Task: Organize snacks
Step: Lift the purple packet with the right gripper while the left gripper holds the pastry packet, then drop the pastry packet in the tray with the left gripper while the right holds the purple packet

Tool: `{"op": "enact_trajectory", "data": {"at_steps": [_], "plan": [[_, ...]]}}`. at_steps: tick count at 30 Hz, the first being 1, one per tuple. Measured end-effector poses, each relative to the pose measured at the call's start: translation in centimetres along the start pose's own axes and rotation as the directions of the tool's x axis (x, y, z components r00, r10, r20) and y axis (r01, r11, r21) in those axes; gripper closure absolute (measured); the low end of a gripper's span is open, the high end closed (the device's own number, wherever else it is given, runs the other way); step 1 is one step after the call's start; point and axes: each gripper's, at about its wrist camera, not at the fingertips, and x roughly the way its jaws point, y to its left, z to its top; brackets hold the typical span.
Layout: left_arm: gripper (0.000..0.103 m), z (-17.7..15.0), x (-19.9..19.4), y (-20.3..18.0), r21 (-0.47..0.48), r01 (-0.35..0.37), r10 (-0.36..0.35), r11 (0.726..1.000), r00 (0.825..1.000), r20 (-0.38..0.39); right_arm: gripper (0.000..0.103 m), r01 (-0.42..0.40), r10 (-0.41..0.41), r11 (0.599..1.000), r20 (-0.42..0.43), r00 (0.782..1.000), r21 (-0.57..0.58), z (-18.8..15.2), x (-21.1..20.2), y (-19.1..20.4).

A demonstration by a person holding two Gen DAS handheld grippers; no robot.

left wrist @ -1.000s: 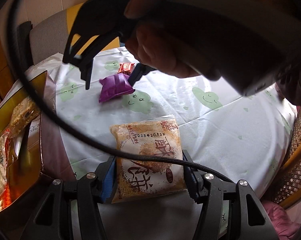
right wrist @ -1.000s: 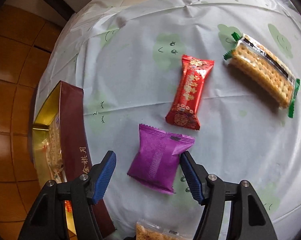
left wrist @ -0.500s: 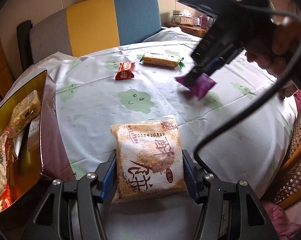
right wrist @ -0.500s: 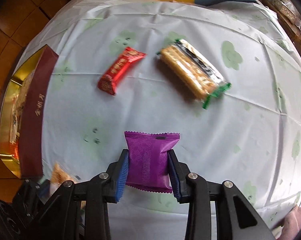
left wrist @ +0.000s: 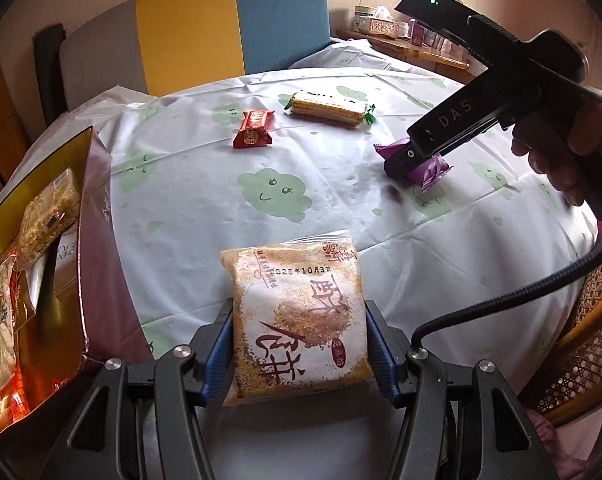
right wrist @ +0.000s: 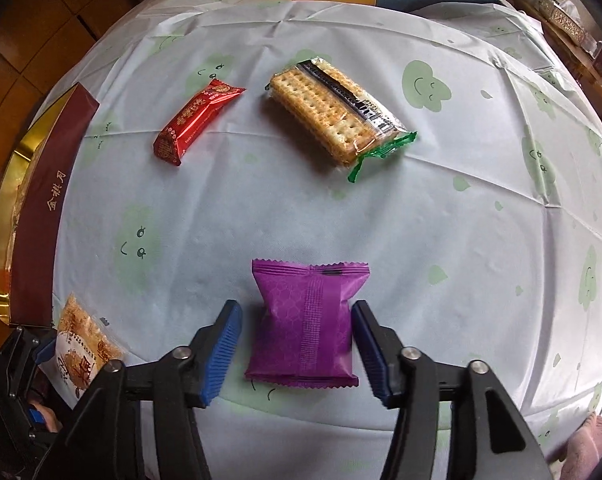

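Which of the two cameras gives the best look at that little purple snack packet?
The right wrist view. There the purple packet lies flat on the tablecloth, its whole face visible between the opening jaws of the right gripper, with gaps on both sides. In the left wrist view it is far off, small and partly hidden behind that gripper.

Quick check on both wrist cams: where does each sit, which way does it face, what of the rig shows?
Left wrist: on left gripper, angled down across the table; jaws flank a tan crumbly cake packet; right gripper and hand show.
Right wrist: on right gripper, facing steeply down; jaws opening beside a purple foil snack pouch.
Shared: red candy wrapper, clear cracker sleeve, maroon gift box.
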Motion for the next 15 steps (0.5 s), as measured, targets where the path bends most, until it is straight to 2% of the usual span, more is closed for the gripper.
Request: {"op": "enact_trajectory", "data": {"at_steps": [5, 10, 11, 13, 15], "plan": [[0.042, 0.3, 0.2, 0.0, -0.001, -0.002, 0.002, 1.0, 1.0, -0.023, 0.036, 0.048, -0.048, 0.999, 0.033, 0.998, 0.011, -0.5, -1.0, -0.4], [0.042, 0.5, 0.3, -0.1, 0.003, -0.009, 0.009, 1.0, 0.999, -0.034, 0.036, 0.035, -0.036, 0.999, 0.041, 0.999, 0.02, -0.6, -1.7, -0.6], [0.042, 0.5, 0.3, -0.1, 0.004, -0.01, 0.01, 1.0, 0.999, -0.036, 0.043, 0.043, -0.044, 0.999, 0.03, 0.999, 0.013, -0.6, -1.5, -0.6], [0.043, 0.6, 0.3, -0.1, 0.006, -0.01, 0.01, 1.0, 0.999, -0.041, 0.065, 0.062, -0.061, 0.998, 0.014, 0.998, -0.019, -0.5, -1.2, 0.0], [0.043, 0.7, 0.4, -0.1, 0.004, -0.007, 0.008, 1.0, 0.999, -0.046, 0.066, 0.099, -0.097, 0.994, 0.033, 0.995, -0.045, -0.5, -1.3, 0.6]]}}
